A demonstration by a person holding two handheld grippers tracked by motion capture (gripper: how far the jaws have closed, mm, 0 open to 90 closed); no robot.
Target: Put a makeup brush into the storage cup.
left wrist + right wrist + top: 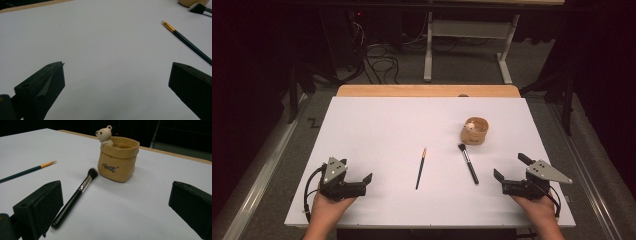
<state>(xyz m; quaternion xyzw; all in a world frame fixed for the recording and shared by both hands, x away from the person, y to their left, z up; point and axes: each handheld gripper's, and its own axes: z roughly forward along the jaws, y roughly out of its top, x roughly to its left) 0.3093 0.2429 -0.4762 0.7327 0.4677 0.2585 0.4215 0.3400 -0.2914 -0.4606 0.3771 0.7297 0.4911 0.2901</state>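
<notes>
Two brushes (469,163), one pot (475,131)

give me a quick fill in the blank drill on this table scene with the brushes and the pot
1. The bear on the tan pot sits at its ____.
2. The makeup brush lies nearer the ____ gripper.
3. The thin paintbrush has a ____ ferrule.
4. Both grippers' jaws stand ____.

Missing words: rim; right; gold; open
</notes>
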